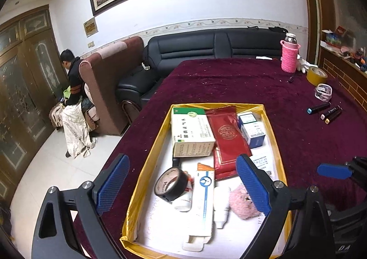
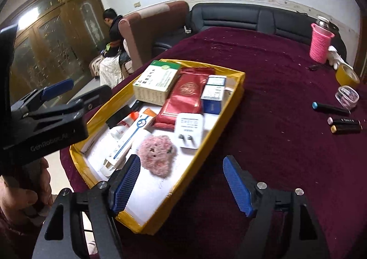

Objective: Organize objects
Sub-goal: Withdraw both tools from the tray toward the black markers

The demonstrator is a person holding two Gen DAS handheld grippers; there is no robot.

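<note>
Left wrist view: the left gripper [image 1: 183, 186] hovers, jaws spread and empty, over a yellow tray [image 1: 274, 121] already packed with boxes and a pink puff [image 1: 243, 204]. Right wrist view: the right gripper [image 2: 183, 184], jaws spread and empty, hangs over the tray's near corner, while markers [image 2: 337, 117] lie unsorted on the desk [image 2: 263, 71].

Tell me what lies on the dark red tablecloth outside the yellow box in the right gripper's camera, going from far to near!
Pink knitted bottle sleeve → white glove → yellow tape roll → small clear plastic tub → black marker with blue cap → black marker with pink cap → black marker with yellow cap.
</note>
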